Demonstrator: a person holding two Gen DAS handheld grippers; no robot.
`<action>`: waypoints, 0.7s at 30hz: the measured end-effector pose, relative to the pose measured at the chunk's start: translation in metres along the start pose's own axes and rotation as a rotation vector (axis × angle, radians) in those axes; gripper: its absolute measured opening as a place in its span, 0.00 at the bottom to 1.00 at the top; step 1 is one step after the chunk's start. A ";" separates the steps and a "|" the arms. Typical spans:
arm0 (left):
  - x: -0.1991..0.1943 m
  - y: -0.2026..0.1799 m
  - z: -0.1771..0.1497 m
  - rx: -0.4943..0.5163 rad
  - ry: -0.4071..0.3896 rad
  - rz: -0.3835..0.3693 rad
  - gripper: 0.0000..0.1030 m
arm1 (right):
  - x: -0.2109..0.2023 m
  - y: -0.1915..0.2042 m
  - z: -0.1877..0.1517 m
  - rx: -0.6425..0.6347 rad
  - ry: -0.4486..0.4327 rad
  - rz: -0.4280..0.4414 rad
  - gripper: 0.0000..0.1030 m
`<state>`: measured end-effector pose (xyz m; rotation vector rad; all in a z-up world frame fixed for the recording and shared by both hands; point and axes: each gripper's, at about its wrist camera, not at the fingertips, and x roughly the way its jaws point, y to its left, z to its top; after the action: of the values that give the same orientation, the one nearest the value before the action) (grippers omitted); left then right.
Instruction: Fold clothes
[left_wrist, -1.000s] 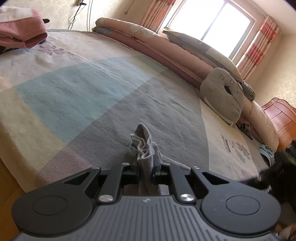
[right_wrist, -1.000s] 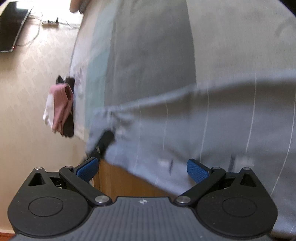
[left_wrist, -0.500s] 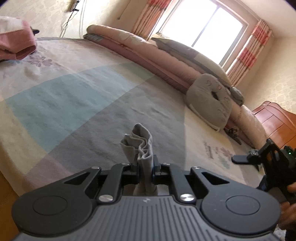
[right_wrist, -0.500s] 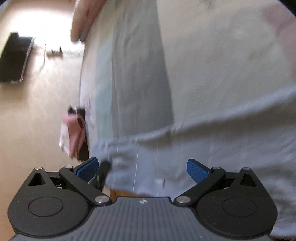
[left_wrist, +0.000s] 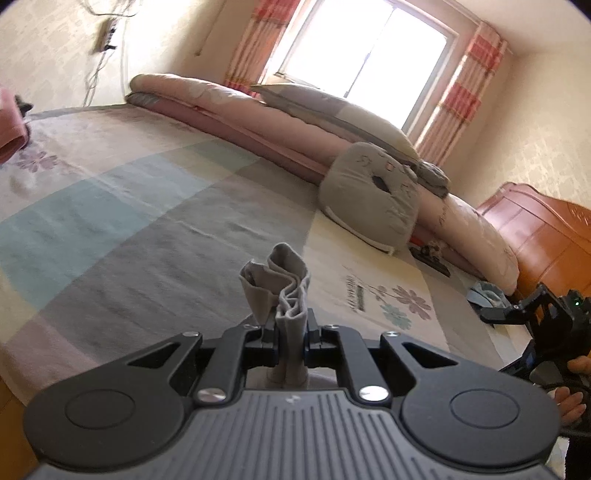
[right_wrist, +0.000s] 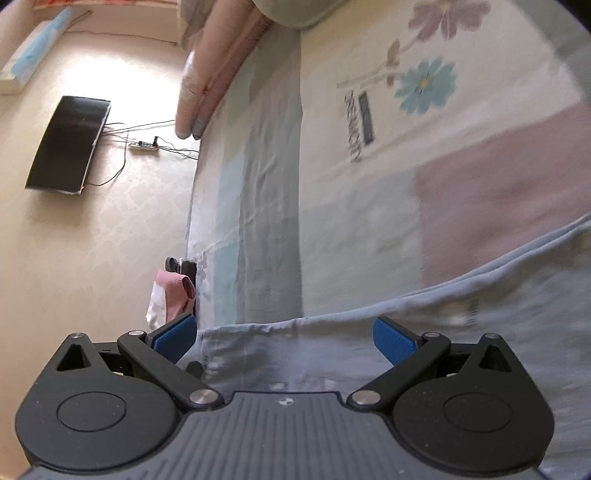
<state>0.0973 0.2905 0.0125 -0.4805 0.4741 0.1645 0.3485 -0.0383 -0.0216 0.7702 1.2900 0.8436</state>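
Note:
My left gripper (left_wrist: 291, 334) is shut on a bunched fold of the grey garment (left_wrist: 282, 288), which sticks up between its fingers above the bed. In the right wrist view the same grey garment (right_wrist: 424, 332) with thin pale stripes spreads across the lower half of the frame over the bedspread. My right gripper (right_wrist: 284, 338) is open, its blue pads (right_wrist: 393, 338) wide apart on either side of the cloth's upper edge, nothing clamped. From the left wrist camera, the right gripper (left_wrist: 517, 314) shows at the far right, held by a hand (left_wrist: 569, 402).
The bed (left_wrist: 155, 206) has a patchwork bedspread of blue, grey, pink and cream. Rolled quilts (left_wrist: 258, 118) and a grey cat-face cushion (left_wrist: 373, 192) line its far side. Folded pink clothes (right_wrist: 171, 299) lie at one corner. A wooden headboard (left_wrist: 543, 236) stands at right.
The left gripper has lifted and tilted up, still clamped on the grey fold. The right gripper has swung along the bed, so the garment edge sits lower in its view; jaws stay open.

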 end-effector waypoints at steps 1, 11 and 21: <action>0.001 -0.007 -0.001 0.008 0.004 -0.003 0.09 | -0.009 -0.003 0.000 -0.014 -0.010 -0.006 1.00; 0.025 -0.066 -0.026 0.088 0.104 -0.033 0.09 | -0.084 -0.051 -0.004 -0.039 -0.109 -0.041 1.00; 0.047 -0.098 -0.059 0.155 0.197 -0.037 0.09 | -0.112 -0.067 -0.011 -0.075 -0.142 -0.073 1.00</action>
<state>0.1405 0.1784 -0.0157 -0.3540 0.6655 0.0444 0.3355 -0.1685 -0.0263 0.7064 1.1480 0.7605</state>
